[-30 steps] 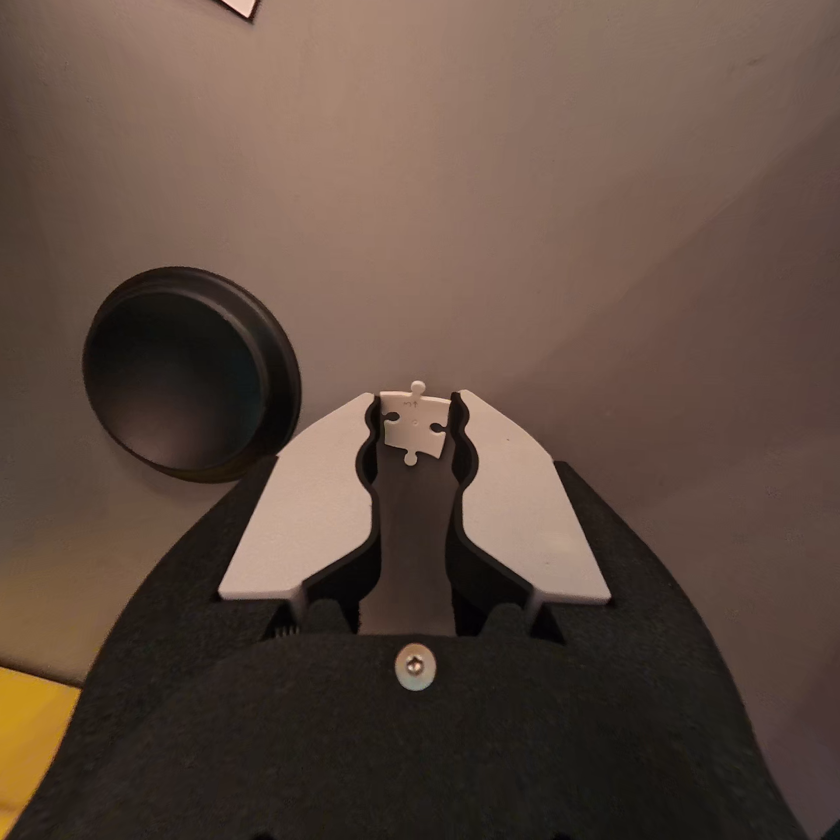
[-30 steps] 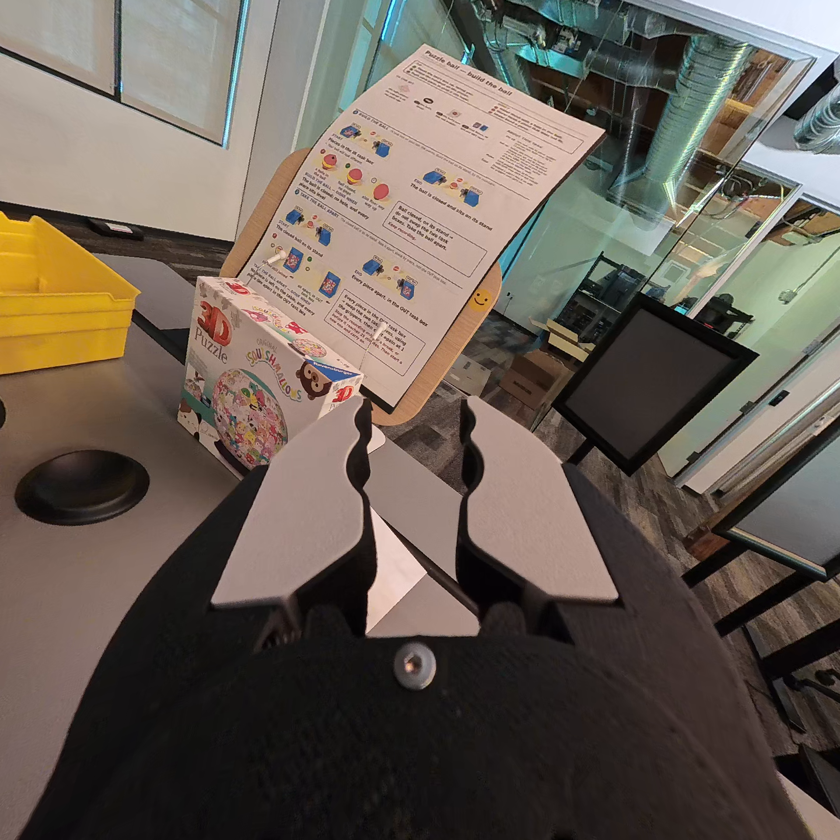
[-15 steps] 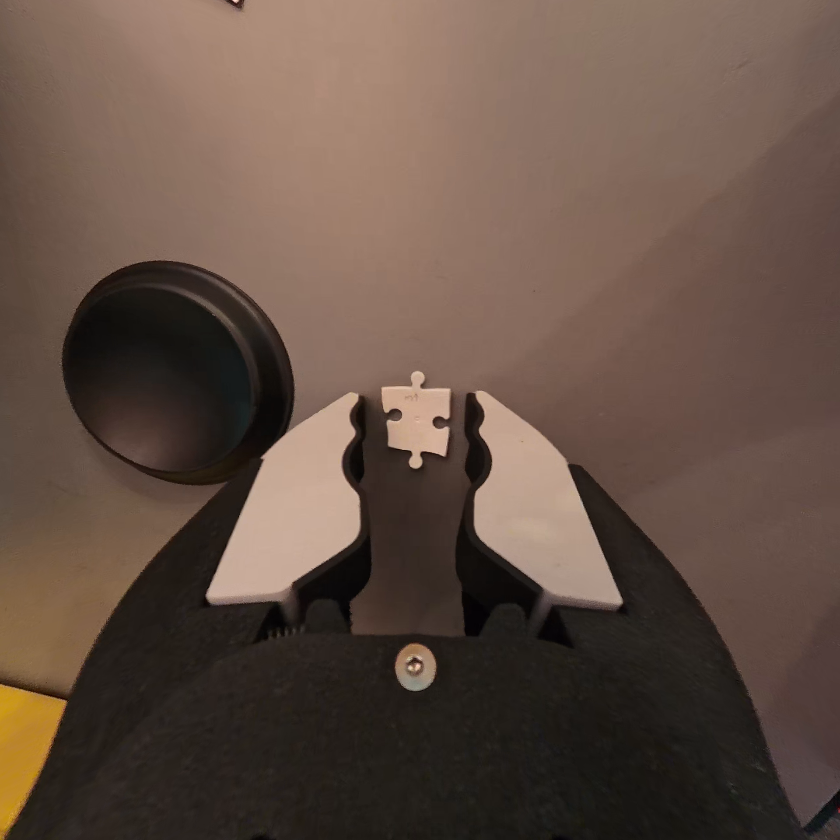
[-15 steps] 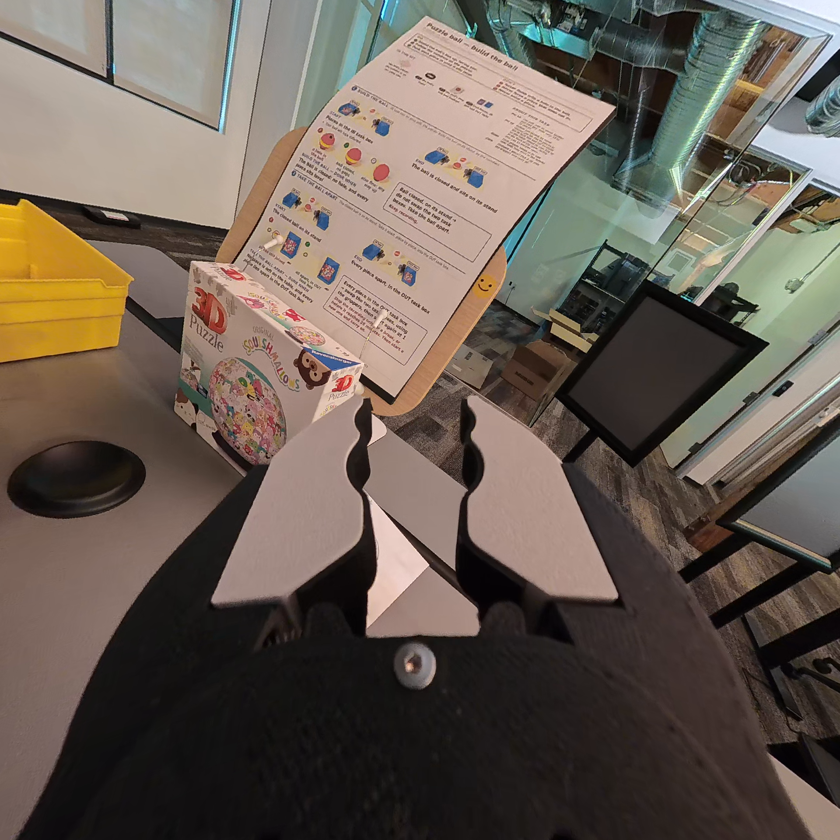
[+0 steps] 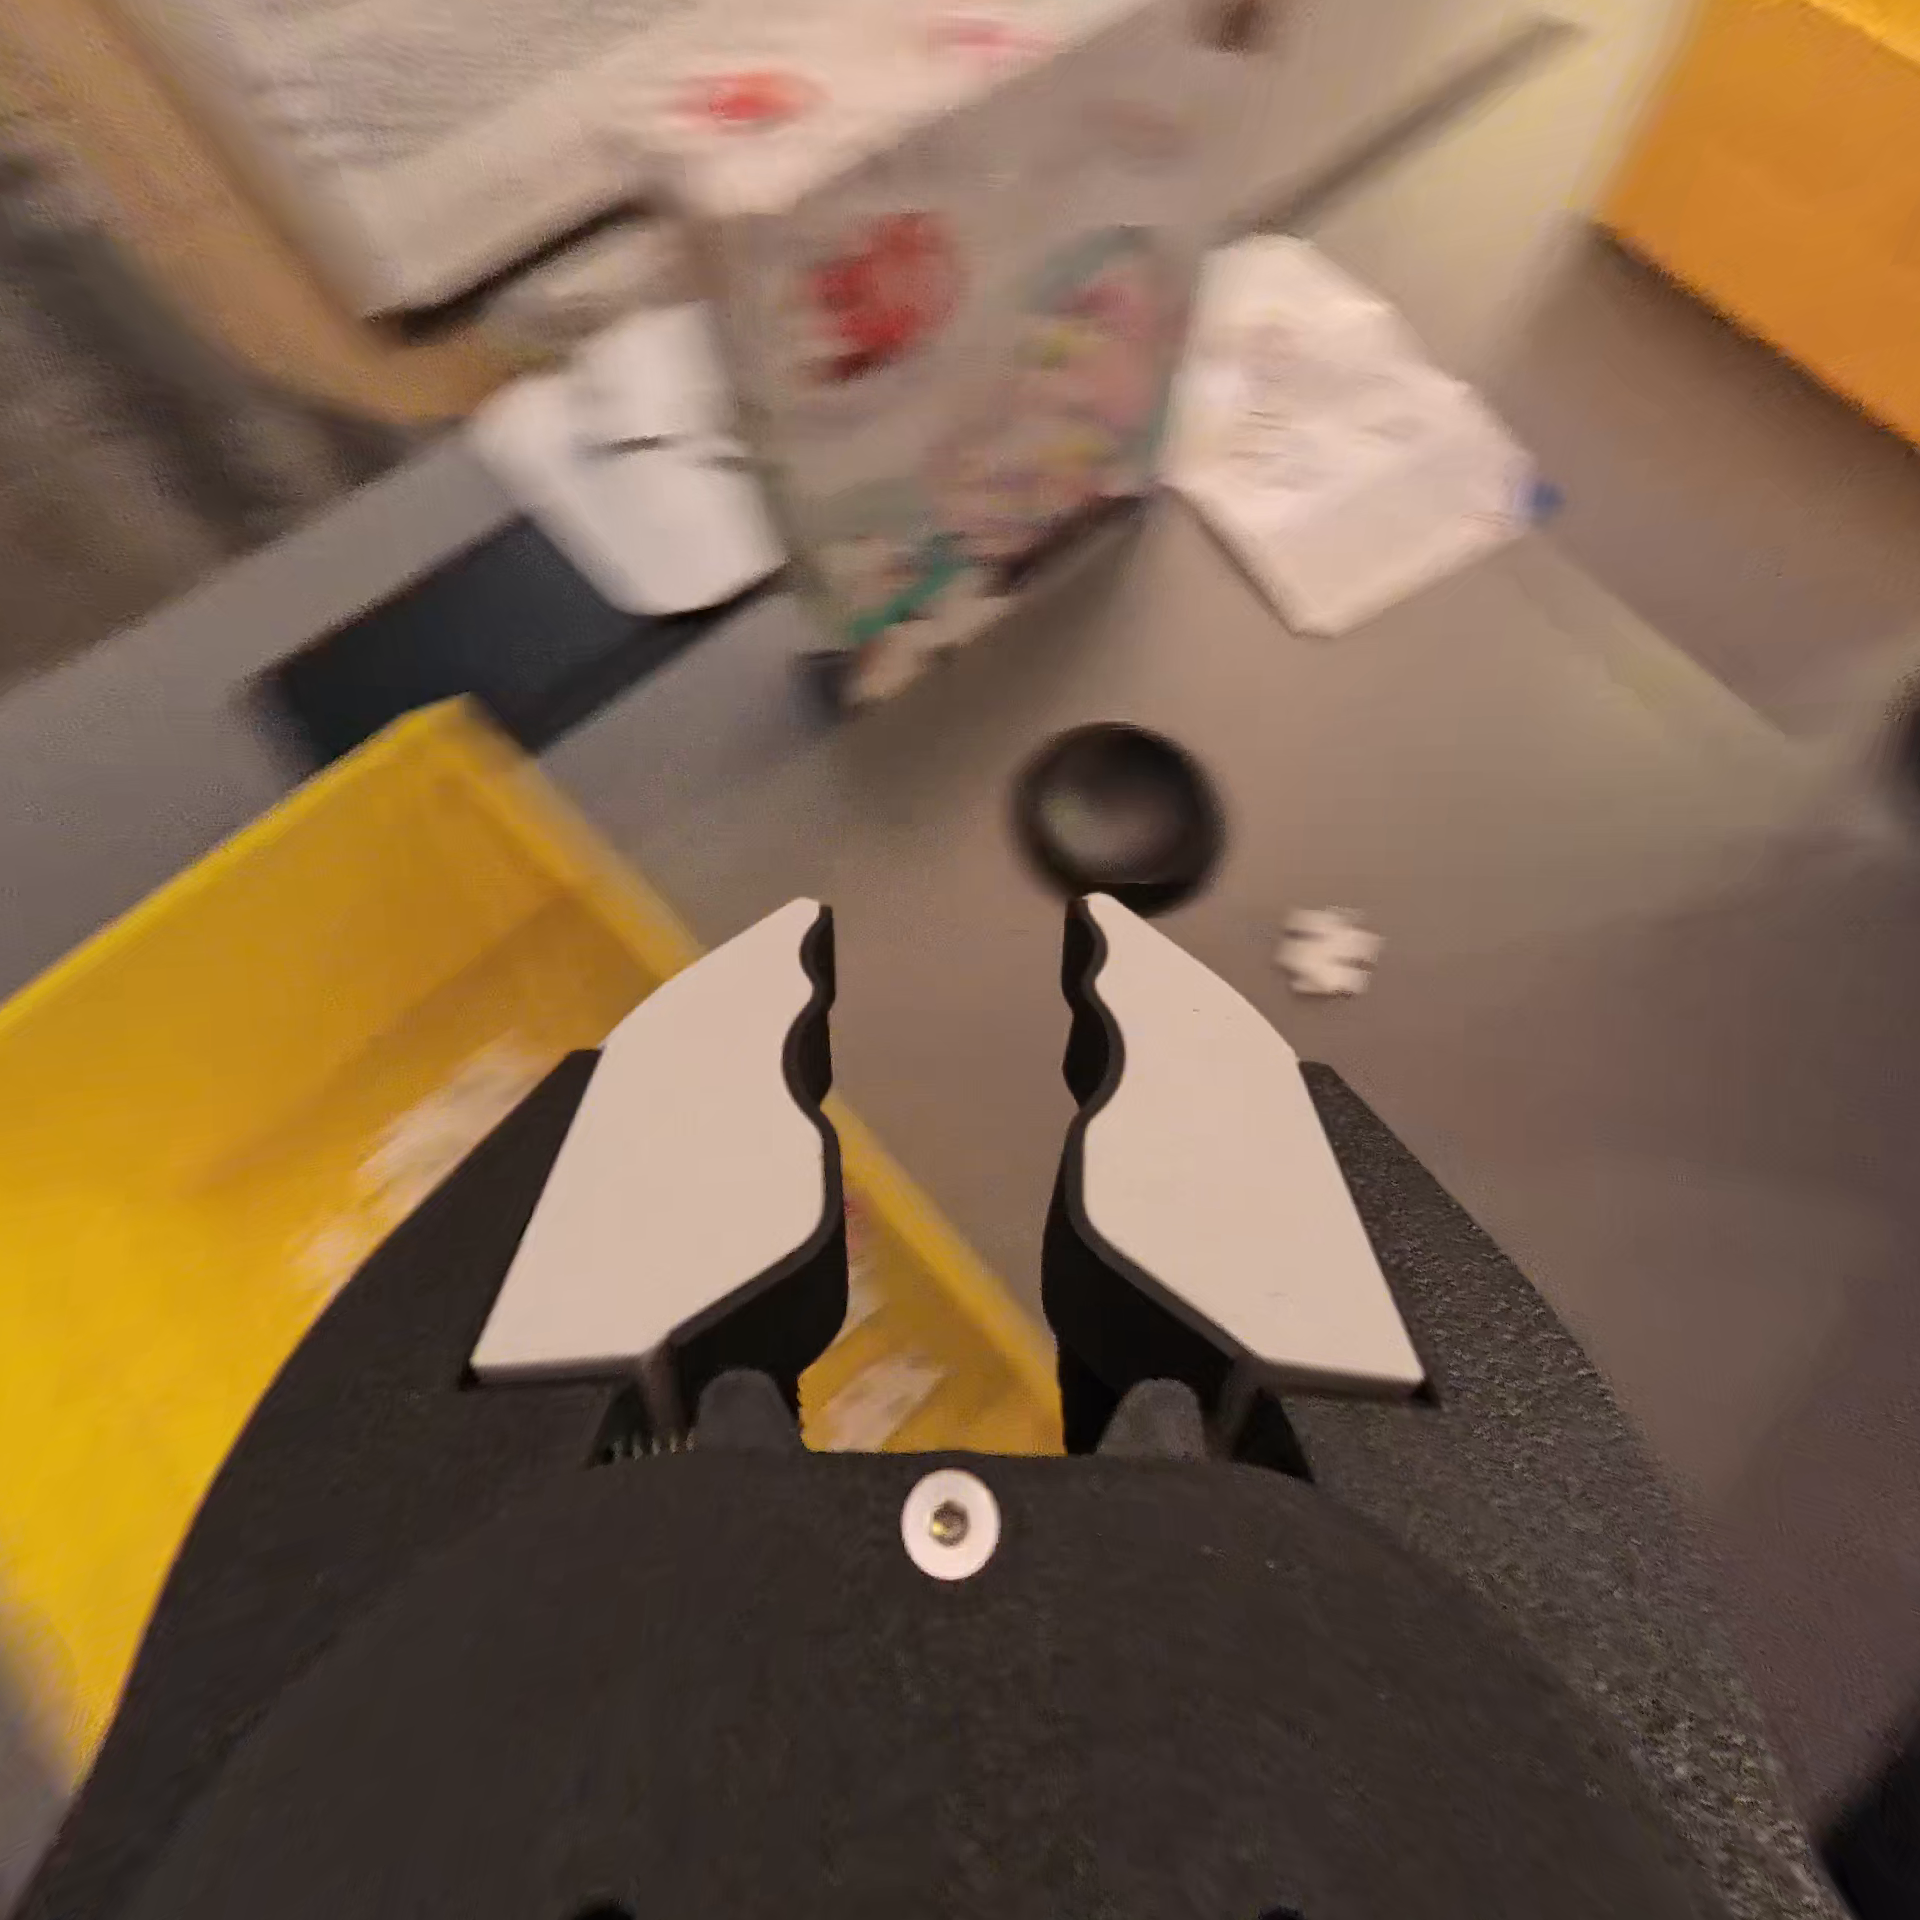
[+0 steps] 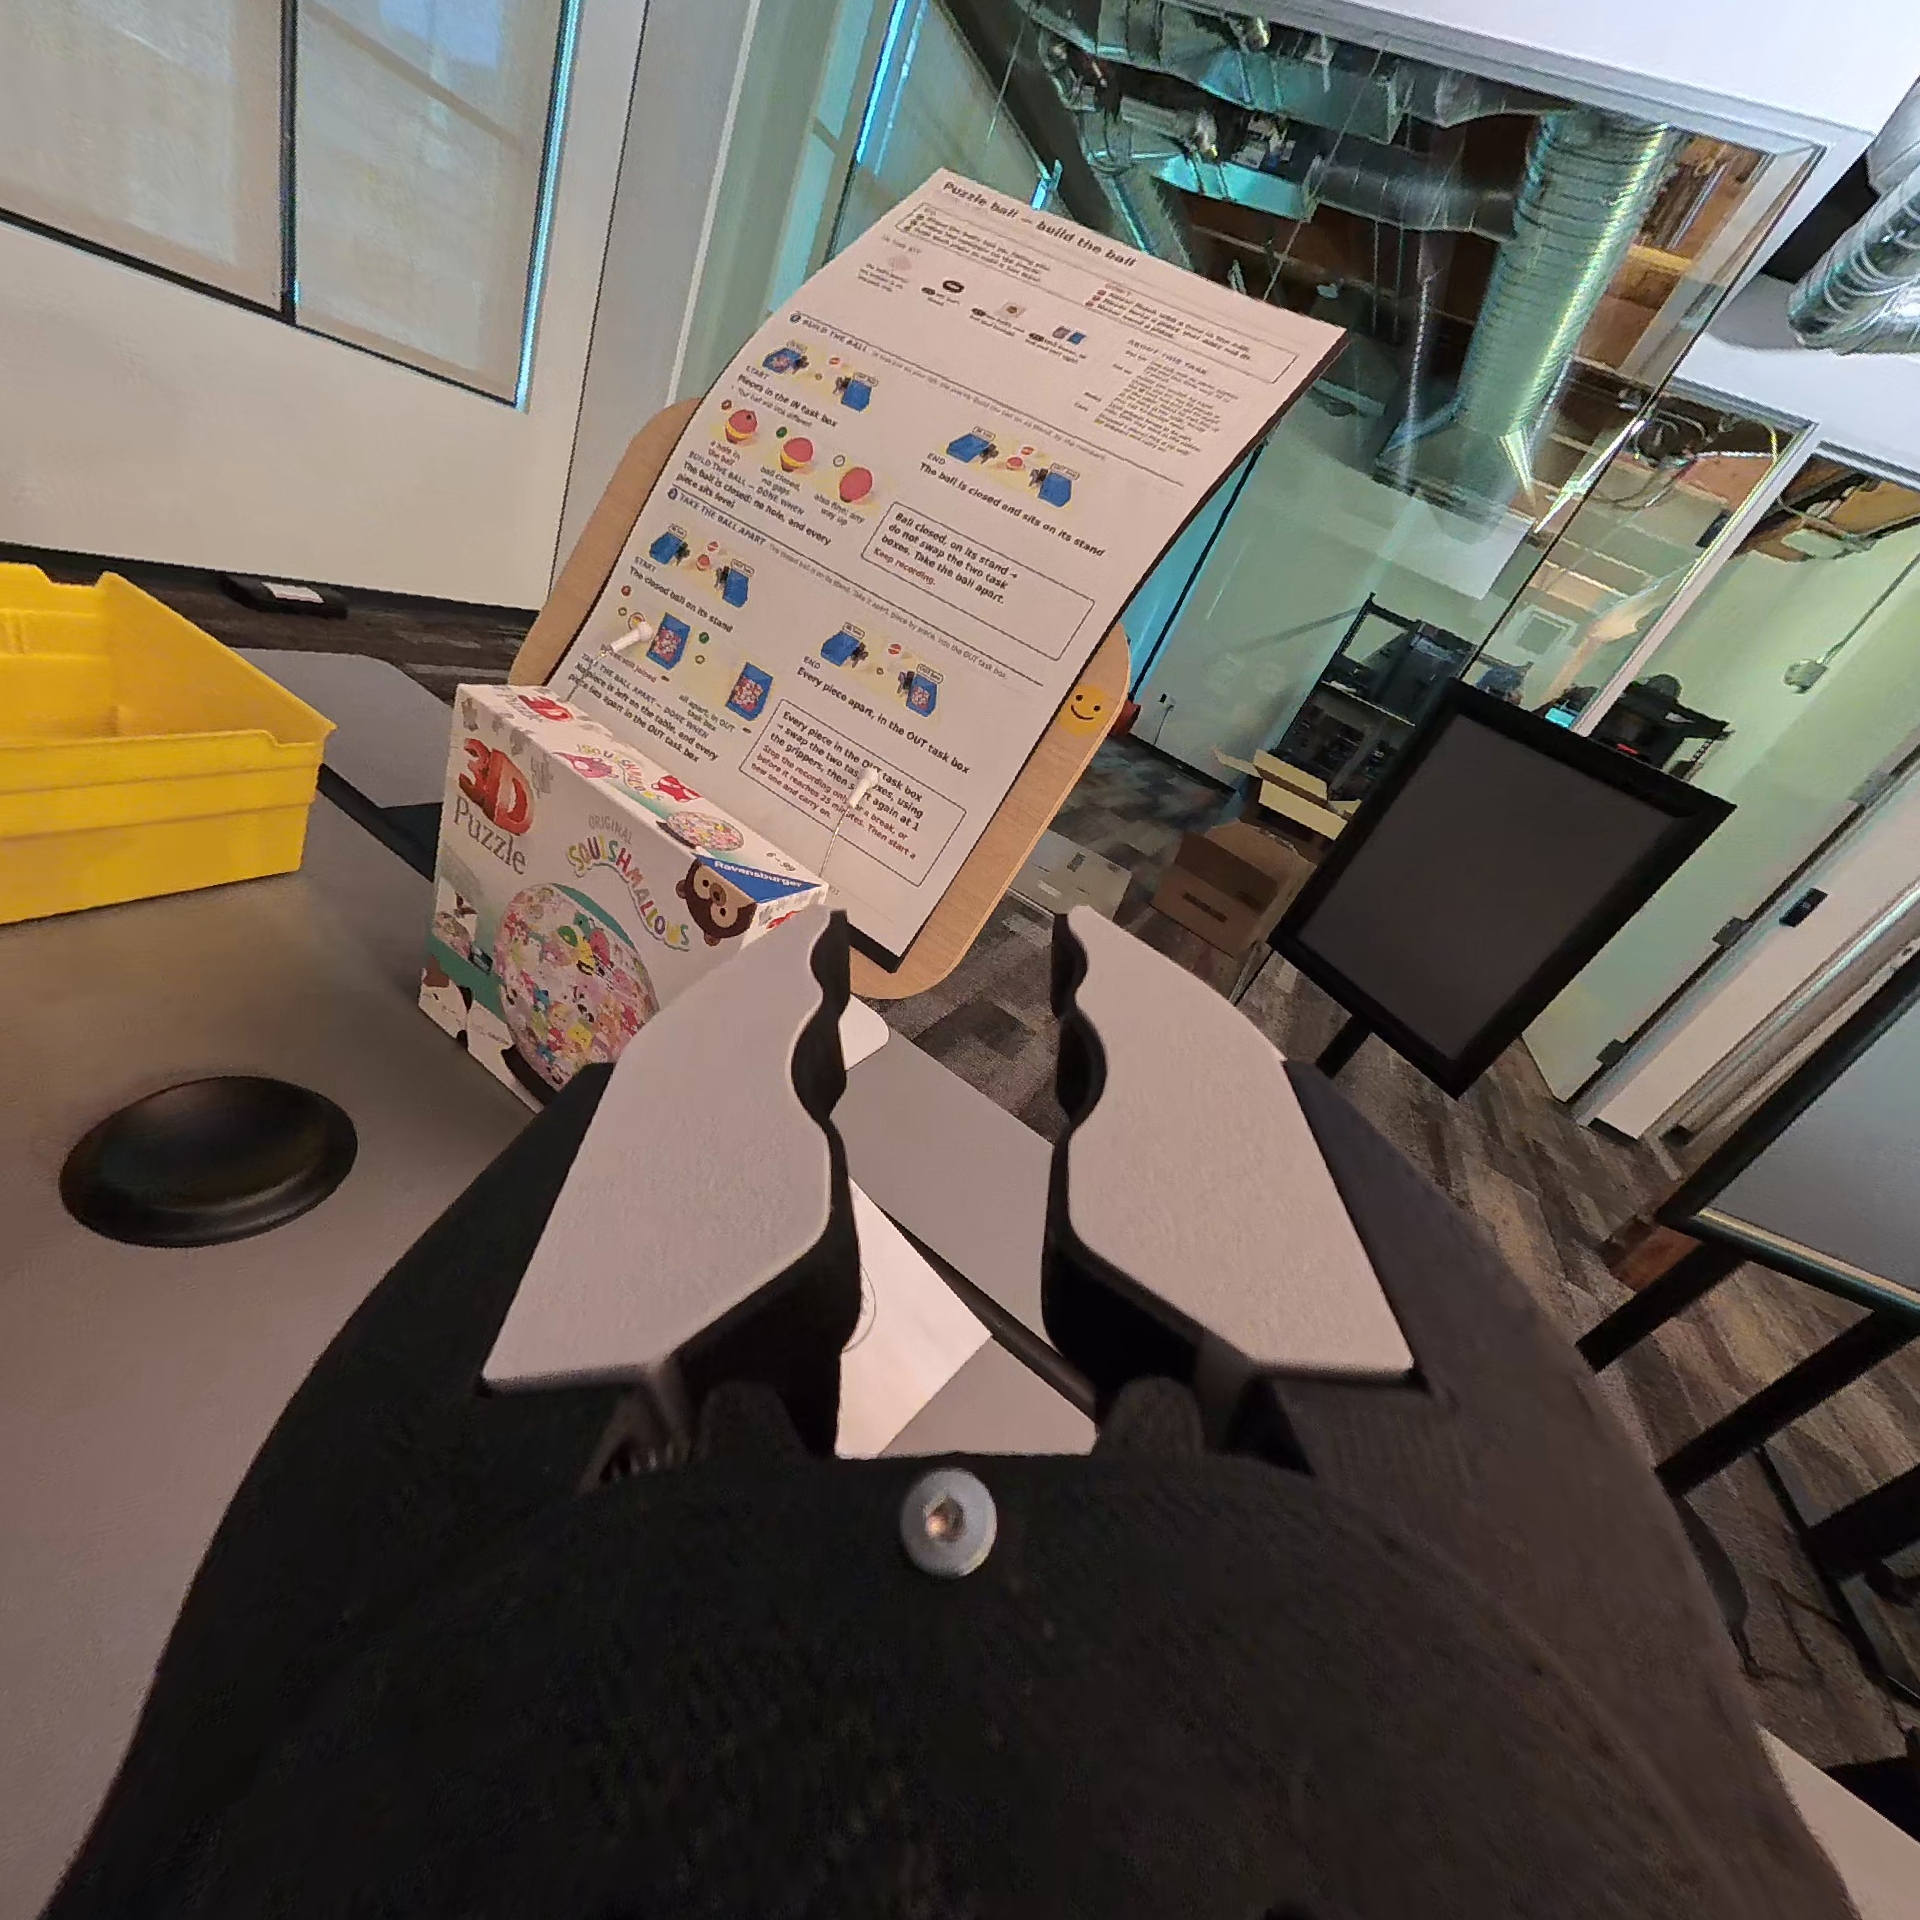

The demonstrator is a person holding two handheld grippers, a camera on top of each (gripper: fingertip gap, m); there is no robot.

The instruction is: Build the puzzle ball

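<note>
Puzzle piece (image 5: pixel 1328 963), a small white plastic jigsaw-shaped part, is lying loose on the grey counter (image 5: pixel 1558 1039), ahead of the left tool (image 5: pixel 945 914) and off to the right of its fingertips, not touching them. The left view is heavily blurred, so the piece's exact outline is not resolving.

The left tool is standing with its fingers apart and carrying nothing. A black round stand ring (image 5: pixel 1117 816) is sitting just beyond the tips of its fingers, near the piece. A yellow plastic bin (image 5: pixel 312 1039) is sitting below and to the left of this tool; pale shapes inside it are probably further pieces, but blur is preventing confirmation. A printed cardboard puzzle box (image 5: pixel 956 416) is standing farther ahead, with a white plastic bag (image 5: pixel 1340 436) to its right.

The right tool (image 6: pixel 951 925) is also standing with its fingers apart and gripping nothing, well above the counter and pointing toward a printed instruction sheet (image 6: pixel 935 540) on a wooden board.

Assessment: assembly appears to be at an early stage, with no built section in view.

Hazards from here:
- The piece is thin and lying flat; a pinch from above is likely to slide it across the smooth counter.
- Fast tool motion, as the blur suggests, is risking a knock against the bin wall or ring.
- A piece pushed into the ring opening would be hard to retrieve.
</note>
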